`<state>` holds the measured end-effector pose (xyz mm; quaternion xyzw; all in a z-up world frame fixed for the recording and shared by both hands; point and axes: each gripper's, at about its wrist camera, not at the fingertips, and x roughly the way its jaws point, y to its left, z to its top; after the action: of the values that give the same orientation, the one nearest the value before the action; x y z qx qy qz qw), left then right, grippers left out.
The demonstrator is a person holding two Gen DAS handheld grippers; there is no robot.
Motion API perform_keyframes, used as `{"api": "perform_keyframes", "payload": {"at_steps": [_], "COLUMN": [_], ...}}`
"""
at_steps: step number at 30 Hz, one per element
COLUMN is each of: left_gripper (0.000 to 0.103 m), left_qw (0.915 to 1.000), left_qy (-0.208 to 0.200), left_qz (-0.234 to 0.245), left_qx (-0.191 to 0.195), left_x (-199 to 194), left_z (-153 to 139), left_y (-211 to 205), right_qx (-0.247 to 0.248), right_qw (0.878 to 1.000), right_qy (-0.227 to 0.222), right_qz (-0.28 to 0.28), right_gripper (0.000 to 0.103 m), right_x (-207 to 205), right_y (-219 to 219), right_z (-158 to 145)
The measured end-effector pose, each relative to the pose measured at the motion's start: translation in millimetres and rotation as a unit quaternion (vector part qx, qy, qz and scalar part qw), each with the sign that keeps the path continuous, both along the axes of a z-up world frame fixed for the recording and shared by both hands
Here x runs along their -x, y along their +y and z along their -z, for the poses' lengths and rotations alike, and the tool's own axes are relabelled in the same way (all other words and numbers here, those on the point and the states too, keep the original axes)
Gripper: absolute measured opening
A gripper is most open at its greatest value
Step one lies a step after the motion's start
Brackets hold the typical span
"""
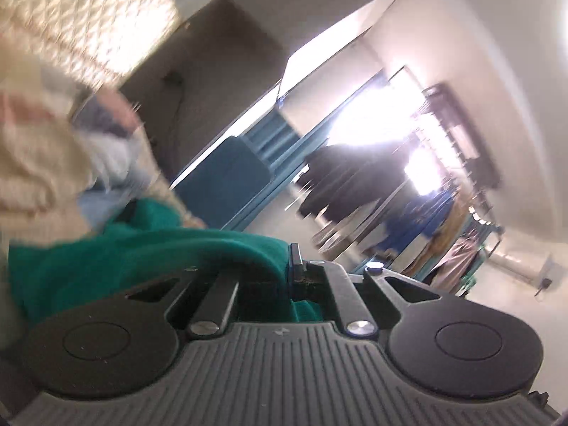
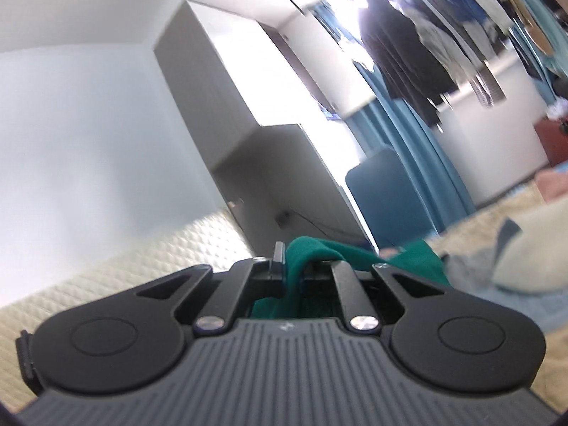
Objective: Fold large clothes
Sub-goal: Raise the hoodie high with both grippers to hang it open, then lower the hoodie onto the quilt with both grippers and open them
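Nearest the left wrist camera, the left gripper (image 1: 289, 266) is clenched on a fold of the green garment (image 1: 149, 252), which bunches over the left finger and trails off to the left edge of the view. In the right wrist view the right gripper (image 2: 294, 266) is likewise clamped on the same green garment (image 2: 408, 259); the cloth rises in a hump between the two fingers and drops back into the gap behind them.

Just beyond the green cloth lies a heap of other clothes (image 1: 46, 163) in cream, pale blue and grey (blurred in the left view, clearer in the right (image 2: 525, 259)). They rest on a bed with a cream quilted cover (image 2: 149, 266).

Farther off stands a grey cabinet (image 2: 269, 184) against the wall, with a dark cable (image 2: 312, 225) running along its base. Beside it is a blue chair (image 2: 387, 195), then blue curtains (image 2: 411, 135). At the back, before a glaring window, dark and coloured clothes hang on a rack (image 2: 401, 46); the left view shows the same rack (image 1: 358, 184), tilted and smeared.
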<state>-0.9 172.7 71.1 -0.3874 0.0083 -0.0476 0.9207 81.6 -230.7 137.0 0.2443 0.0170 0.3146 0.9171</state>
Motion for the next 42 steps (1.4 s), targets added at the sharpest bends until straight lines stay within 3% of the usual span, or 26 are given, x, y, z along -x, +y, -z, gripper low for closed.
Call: {"api": "perform_keyframes", "payload": {"at_steps": [3,9,15,18,21,24,28,33,36,42], "left_gripper": [0.006,0.006,0.007,0.007,0.007,0.007,0.007,0.008,0.008,0.008], "left_qw": [0.9993,0.9973,0.9893,0.9863,0.987,0.9872,0.9861,0.9844,0.9727,0.9654], "left_qy": [-0.023,-0.059,-0.118,-0.139,-0.126,-0.093,-0.047,0.006,0.032,0.116], "left_qz": [-0.006,-0.005,0.012,0.027,0.04,0.05,0.048,0.025,0.007,0.026], "left_qx": [-0.027,-0.043,-0.085,-0.084,-0.091,-0.119,-0.152,-0.174,-0.23,-0.232], "left_x": [17.8,44.4,69.5,68.2,48.5,7.0,-61.7,-178.8,-253.5,-405.4], "left_z": [-56.9,-173.4,-308.8,-347.9,-359.7,-345.8,-287.8,-175.6,-98.9,56.0], "left_y": [5.2,15.3,-2.7,-9.2,-19.3,-29.9,-44.9,-40.1,-44.8,-28.1], "right_qx": [0.003,0.001,-0.003,0.0,0.011,0.044,0.081,0.115,0.147,0.186], "right_qw": [1.0,0.996,0.99,0.987,0.986,0.988,0.988,0.984,0.978,0.968], "right_qy": [-0.025,-0.085,-0.143,-0.16,-0.158,-0.123,-0.072,-0.047,-0.019,0.069], "right_qz": [-0.007,-0.022,-0.006,0.015,0.043,0.078,0.107,0.127,0.143,0.151], "right_gripper": [0.009,0.009,0.009,0.009,0.009,0.009,0.009,0.009,0.009,0.009], "right_x": [13.9,32.3,49.5,45.9,30.1,-14.1,-73.5,-140.4,-193.8,-321.6], "right_y": [7.7,9.7,-0.3,-5.7,-10.6,-11.5,-11.5,-2.9,10.8,24.8], "right_z": [-39.9,-134.5,-233.4,-270.4,-281.4,-265.7,-203.0,-108.4,-45.6,73.4]}}
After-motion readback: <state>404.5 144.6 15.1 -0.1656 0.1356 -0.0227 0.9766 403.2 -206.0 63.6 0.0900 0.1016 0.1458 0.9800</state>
